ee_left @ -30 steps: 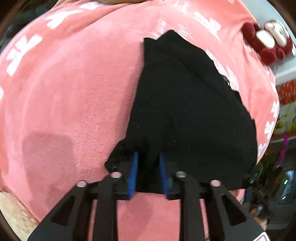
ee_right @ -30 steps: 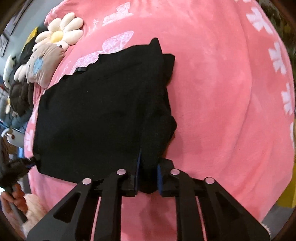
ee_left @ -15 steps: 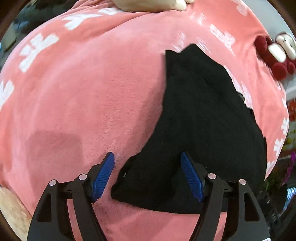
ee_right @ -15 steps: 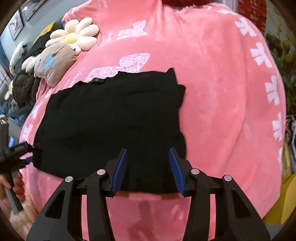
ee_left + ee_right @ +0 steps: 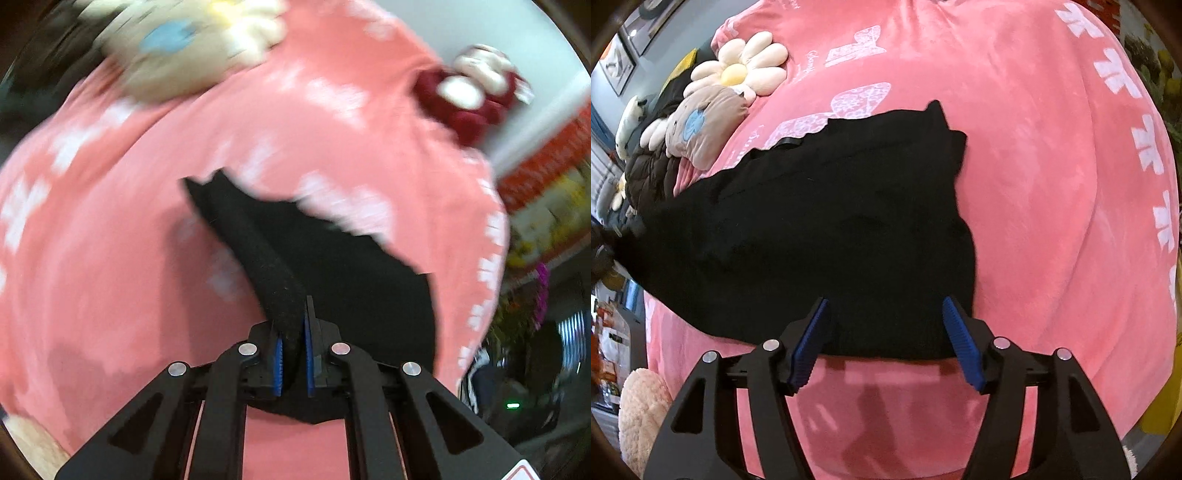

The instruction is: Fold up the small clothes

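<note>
A black garment (image 5: 812,236) lies spread on a pink fleece blanket (image 5: 1052,184). My left gripper (image 5: 293,345) is shut on the garment's near edge (image 5: 273,280) and lifts it into a raised ridge; this view is motion-blurred. My right gripper (image 5: 886,339) is open, its blue pads (image 5: 960,343) straddling the garment's near edge without pinching it. The garment's far corner (image 5: 936,110) points up toward the white butterfly print.
Daisy-shaped and grey plush pillows (image 5: 713,107) and a dark jacket (image 5: 650,170) lie at the blanket's left edge. A red and white plush toy (image 5: 469,99) sits at the far right in the left wrist view. A fuzzy beige cushion (image 5: 639,410) is at the lower left.
My left gripper opened, then shut again on the garment's edge and lifted it while swinging. My right gripper let go of the garment and opened wider, staying at the near edge.
</note>
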A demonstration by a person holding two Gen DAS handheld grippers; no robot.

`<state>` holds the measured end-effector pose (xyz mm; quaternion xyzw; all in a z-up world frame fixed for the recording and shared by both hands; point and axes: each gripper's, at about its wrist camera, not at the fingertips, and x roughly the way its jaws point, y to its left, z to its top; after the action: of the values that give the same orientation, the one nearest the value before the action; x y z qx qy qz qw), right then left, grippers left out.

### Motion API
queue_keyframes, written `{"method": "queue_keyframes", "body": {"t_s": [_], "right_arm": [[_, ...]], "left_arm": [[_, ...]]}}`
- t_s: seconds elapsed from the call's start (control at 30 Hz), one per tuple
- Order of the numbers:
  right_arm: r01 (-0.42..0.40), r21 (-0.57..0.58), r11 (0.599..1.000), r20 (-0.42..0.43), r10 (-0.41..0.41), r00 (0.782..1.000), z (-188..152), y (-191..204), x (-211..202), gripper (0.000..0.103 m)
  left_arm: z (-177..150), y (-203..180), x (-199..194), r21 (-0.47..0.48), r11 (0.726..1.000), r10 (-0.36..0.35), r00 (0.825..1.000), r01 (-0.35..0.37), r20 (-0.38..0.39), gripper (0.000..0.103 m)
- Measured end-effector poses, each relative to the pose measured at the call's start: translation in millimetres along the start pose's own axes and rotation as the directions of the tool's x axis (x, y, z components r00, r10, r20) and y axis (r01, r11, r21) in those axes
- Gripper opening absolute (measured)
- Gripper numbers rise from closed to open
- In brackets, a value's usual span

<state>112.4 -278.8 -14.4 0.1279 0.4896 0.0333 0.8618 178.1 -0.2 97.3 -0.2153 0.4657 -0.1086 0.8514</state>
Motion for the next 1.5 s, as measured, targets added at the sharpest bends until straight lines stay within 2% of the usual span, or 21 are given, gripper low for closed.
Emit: {"method": "queue_keyframes", "body": {"t_s": [0.13,0.23,0.3,0.37,0.5,0.53,0.63,0.7,0.77,0.8,0.83,0.87,0.93,0.97,1.07,1.1,1.17,1.27,1.3,1.4,1.5], "right_arm": [[0.001,0.044,0.999,-0.012,-0.001,1.000,-7,-16,-4,0.062],[-0.021,0.098,0.995,-0.005,0.022,1.000,-13,-33,-11,0.062],[-0.035,0.135,0.990,0.008,0.035,0.999,-16,-45,-16,0.062],[-0.056,0.178,0.982,0.023,0.053,0.998,-18,-57,-19,0.062],[-0.094,0.233,0.968,0.049,0.085,0.995,-17,-73,-21,0.062],[-0.102,0.244,0.964,0.058,0.091,0.994,-16,-76,-21,0.062],[-0.117,0.249,0.961,0.070,0.103,0.992,-15,-77,-23,0.062],[-0.137,0.245,0.960,0.077,0.121,0.990,-9,-74,-25,0.062],[-0.196,0.246,0.949,0.089,0.179,0.980,3,-71,-28,0.062],[-0.226,0.245,0.943,0.093,0.209,0.973,12,-69,-28,0.062],[-0.263,0.244,0.934,0.094,0.247,0.964,24,-65,-26,0.062],[-0.294,0.245,0.924,0.086,0.281,0.956,35,-62,-22,0.063],[-0.348,0.247,0.904,0.055,0.345,0.937,53,-56,-9,0.073],[-0.358,0.247,0.901,0.036,0.360,0.932,62,-52,2,0.073],[-0.309,0.220,0.925,-0.020,0.321,0.947,80,-37,25,0.073],[-0.316,0.205,0.927,-0.028,0.328,0.944,84,-30,31,0.073],[-0.331,0.215,0.919,-0.055,0.350,0.935,89,-20,43,0.066],[-0.258,0.166,0.952,-0.119,0.279,0.953,98,-3,62,0.042],[-0.240,0.130,0.962,-0.126,0.256,0.958,100,3,62,0.010],[-0.243,0.015,0.970,-0.034,0.243,0.969,117,24,25,0.009],[-0.236,-0.036,0.971,0.065,0.238,0.969,124,24,-15,0.009]], "left_arm": [[12,-84,-4,0.178,0.982,-0.068,0.997,0.063,0.021,0.005],[1,-142,16,0.282,0.952,-0.116,0.993,0.121,-0.034,0.005],[-16,-167,35,0.335,0.934,-0.105,0.991,0.127,-0.083,0.005],[-39,-182,67,0.347,0.929,-0.081,0.985,0.130,-0.152,0.005],[-83,-175,123,0.326,0.940,-0.005,0.964,0.096,-0.268,0.005],[-92,-171,133,0.322,0.944,0.022,0.960,0.072,-0.280,0.005],[-106,-160,141,0.297,0.954,0.043,0.960,0.044,-0.278,0.006],[-107,-154,139,0.283,0.958,0.030,0.959,0.053,-0.282,0.007],[-105,-152,133,0.277,0.959,0.018,0.960,0.062,-0.278,0.015],[-103,-149,126,0.266,0.962,0.017,0.960,0.061,-0.278,0.036],[-103,-146,117,0.257,0.964,0.007,0.964,0.064,-0.267,0.050],[-102,-145,111,0.253,0.965,-0.009,0.969,0.074,-0.248,0.052],[-101,-145,97,0.270,0.959,-0.025,0.973,0.089,-0.230,0.054],[-101,-143,91,0.272,0.959,-0.019,0.973,0.083,-0.229,0.056],[-101,-132,79,0.261,0.962,-0.016,0.971,0.080,-0.240,0.057],[-101,-128,76,0.263,0.962,-0.005,0.972,0.069,-0.236,0.057],[-102,-119,68,0.274,0.960,0.010,0.974,0.054,-0.226,0.057],[-102,-106,62,0.272,0.962,0.028,0.975,0.033,-0.219,0.058],[-101,-99,61,0.259,0.965,0.025,0.974,0.035,-0.224,0.058],[-98,-89,61,0.238,0.971,0.038,0.971,0.020,-0.235,0.058],[-95,-86,61,0.250,0.968,0.051,0.974,0.006,-0.219,0.058]]}}
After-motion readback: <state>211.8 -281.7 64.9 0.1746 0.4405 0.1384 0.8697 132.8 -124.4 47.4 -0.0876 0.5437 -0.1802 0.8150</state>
